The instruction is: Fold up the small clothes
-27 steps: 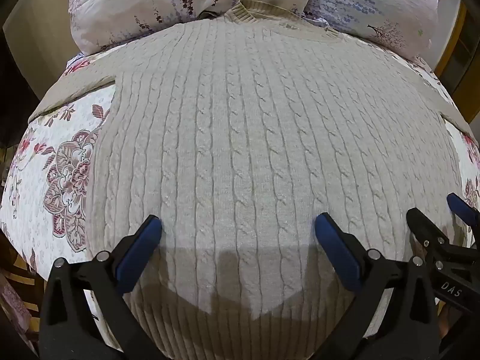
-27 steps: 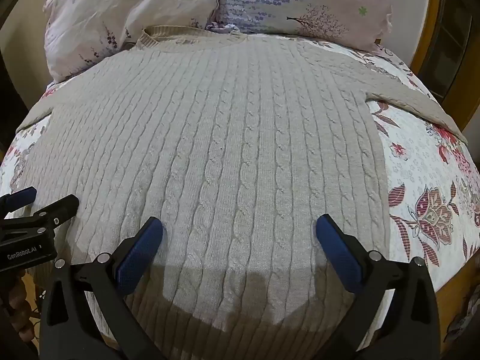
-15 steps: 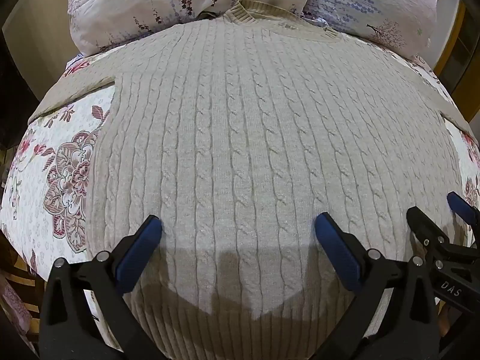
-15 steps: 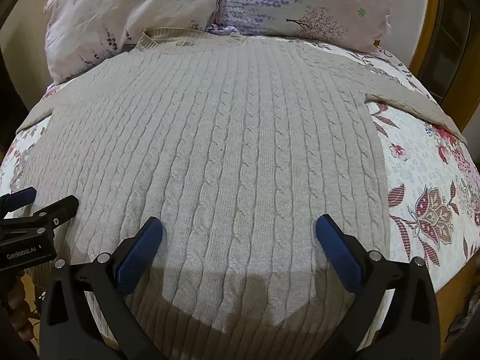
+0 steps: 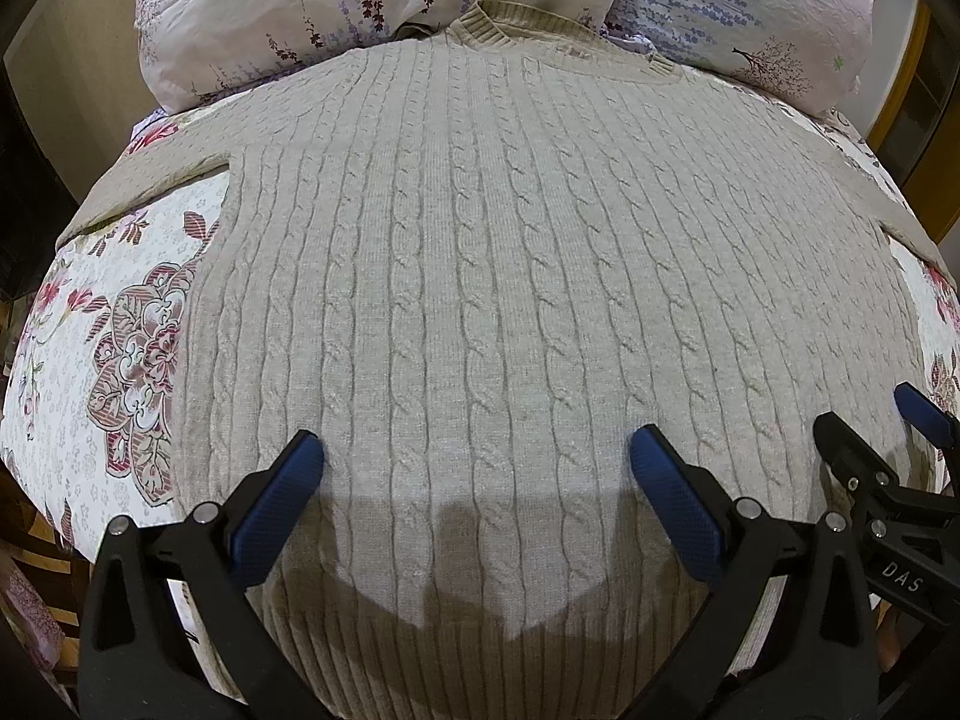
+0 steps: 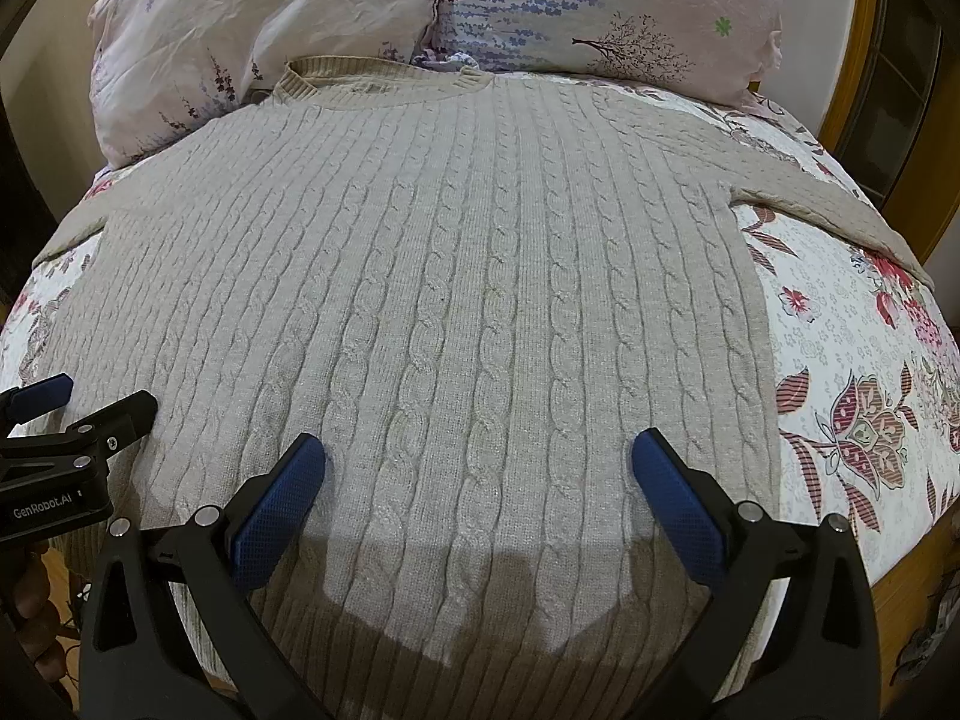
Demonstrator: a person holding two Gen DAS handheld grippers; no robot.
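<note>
A beige cable-knit sweater (image 5: 480,276) lies flat and face up on the bed, collar at the far end by the pillows, both sleeves spread out to the sides. It also fills the right wrist view (image 6: 456,300). My left gripper (image 5: 477,468) is open and empty, hovering above the hem on the left half. My right gripper (image 6: 478,468) is open and empty above the hem on the right half. Each gripper shows at the edge of the other's view: the right one (image 5: 888,420) and the left one (image 6: 90,402).
A floral quilt (image 5: 108,336) covers the bed and shows on both sides of the sweater (image 6: 852,372). Two pillows (image 6: 420,6) lie against the head end. A wooden frame (image 6: 852,60) stands at the right. The bed edge drops off just below the grippers.
Both grippers have eased slightly back and up from the sweater; the collar sits a little lower in each view. The jaws stay open and the sweater has not moved.
</note>
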